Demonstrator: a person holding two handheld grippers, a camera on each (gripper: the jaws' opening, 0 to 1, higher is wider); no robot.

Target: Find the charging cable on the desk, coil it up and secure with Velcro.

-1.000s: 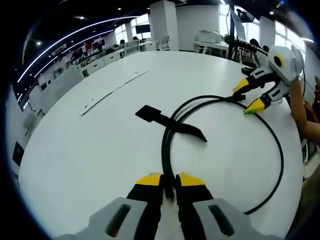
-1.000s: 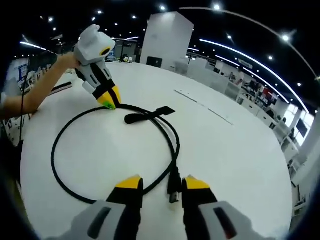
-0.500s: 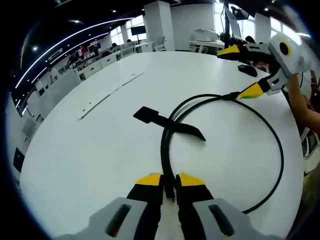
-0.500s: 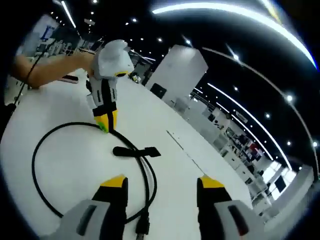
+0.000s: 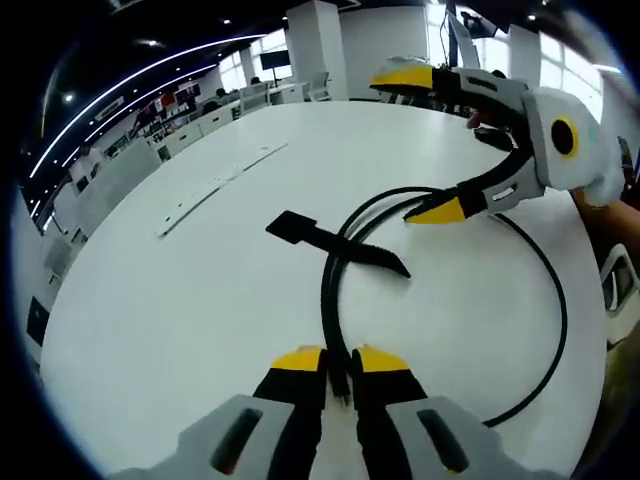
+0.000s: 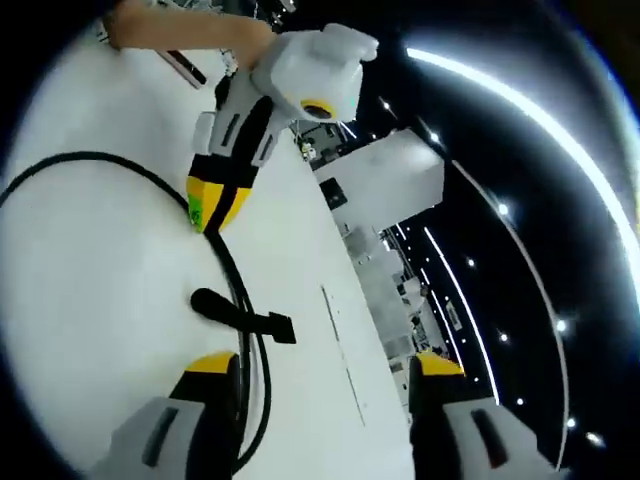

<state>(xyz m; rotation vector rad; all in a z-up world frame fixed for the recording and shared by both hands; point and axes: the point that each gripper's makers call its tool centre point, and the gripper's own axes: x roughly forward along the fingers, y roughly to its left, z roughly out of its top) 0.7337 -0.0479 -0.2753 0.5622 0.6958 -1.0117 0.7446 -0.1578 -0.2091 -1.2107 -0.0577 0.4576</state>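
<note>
Left gripper (image 5: 340, 362) low at bottom middle, jaws squeezed tight on one black charging cable (image 5: 556, 300), cable looped across the round white table (image 5: 180, 300), one black Velcro strap (image 5: 335, 246) on it mid-frame, right gripper (image 5: 428, 145) upper right, tilted, jaws wide apart, holding nothing.

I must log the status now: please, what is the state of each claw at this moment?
Left claw: closed on the black cable, near its end.
Right claw: open wide, holding nothing, above the cable loop on the white desk.
</note>
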